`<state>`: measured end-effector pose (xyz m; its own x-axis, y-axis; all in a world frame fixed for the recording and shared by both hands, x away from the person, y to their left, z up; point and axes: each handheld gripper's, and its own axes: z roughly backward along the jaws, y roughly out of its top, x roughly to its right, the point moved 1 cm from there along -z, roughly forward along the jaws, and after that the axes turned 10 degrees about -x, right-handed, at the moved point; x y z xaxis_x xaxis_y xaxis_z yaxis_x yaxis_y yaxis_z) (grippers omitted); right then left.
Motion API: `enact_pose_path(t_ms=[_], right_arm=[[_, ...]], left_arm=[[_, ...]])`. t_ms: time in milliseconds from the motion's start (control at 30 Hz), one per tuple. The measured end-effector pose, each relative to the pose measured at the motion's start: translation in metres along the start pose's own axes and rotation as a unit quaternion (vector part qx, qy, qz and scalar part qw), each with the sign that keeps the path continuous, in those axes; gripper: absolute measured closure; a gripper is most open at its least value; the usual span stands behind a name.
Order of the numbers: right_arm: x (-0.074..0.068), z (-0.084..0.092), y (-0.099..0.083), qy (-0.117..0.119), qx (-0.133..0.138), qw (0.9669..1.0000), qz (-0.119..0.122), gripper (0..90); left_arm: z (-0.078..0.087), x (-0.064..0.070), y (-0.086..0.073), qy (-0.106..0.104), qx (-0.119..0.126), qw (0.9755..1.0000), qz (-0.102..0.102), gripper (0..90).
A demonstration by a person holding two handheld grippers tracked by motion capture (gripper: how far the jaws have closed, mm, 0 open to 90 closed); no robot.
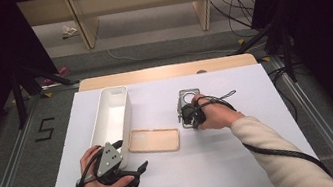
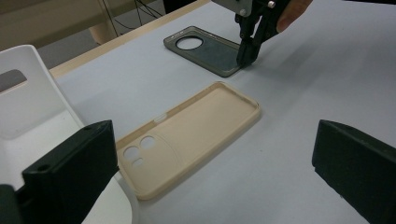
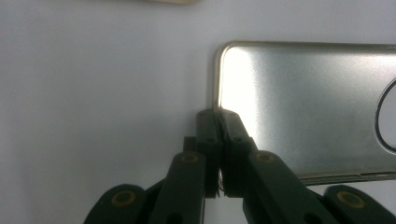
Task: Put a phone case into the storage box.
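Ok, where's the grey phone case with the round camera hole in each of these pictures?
High view: grey phone case right of centre, under the right gripper.
Left gripper view: top centre, beyond the beige phone case.
Right gripper view: fills the right side, its rim pinched between the closed jaws.
Shared landmark: the right gripper clamped on its edge.

lighting: bright table (image 1: 226, 165), dark surroundings | glare: grey case (image 3: 303, 93) | blur: soft, low-resolution
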<state>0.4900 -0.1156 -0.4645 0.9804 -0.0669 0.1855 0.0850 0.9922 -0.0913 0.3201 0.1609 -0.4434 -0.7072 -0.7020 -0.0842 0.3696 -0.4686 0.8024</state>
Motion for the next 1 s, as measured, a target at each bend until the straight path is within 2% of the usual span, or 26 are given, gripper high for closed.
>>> enact_pose_path(t_ms=[100,367,700,1000], right_arm=[[-0.001,0.0,0.0,0.005,0.001,1.0,-0.005,88.8],[-0.003,0.004,-0.001,-0.002,0.009,0.9999,-0.009,89.2],[-0.007,0.015,-0.012,-0.008,0.04,0.9991,-0.015,89.5],[-0.015,0.021,-0.027,-0.009,0.081,0.9963,-0.026,89.5]], left_arm=[[0.0,0.0,0.0,0.0,0.0,1.0,0.0,0.0],[0.0,0.0,0.0,0.0,0.001,1.0,0.001,0.0],[0.0,0.0,0.0,-0.004,0.005,1.0,0.004,0.0],[-0.001,-0.001,0.0,-0.003,0.003,1.0,0.004,0.0]])
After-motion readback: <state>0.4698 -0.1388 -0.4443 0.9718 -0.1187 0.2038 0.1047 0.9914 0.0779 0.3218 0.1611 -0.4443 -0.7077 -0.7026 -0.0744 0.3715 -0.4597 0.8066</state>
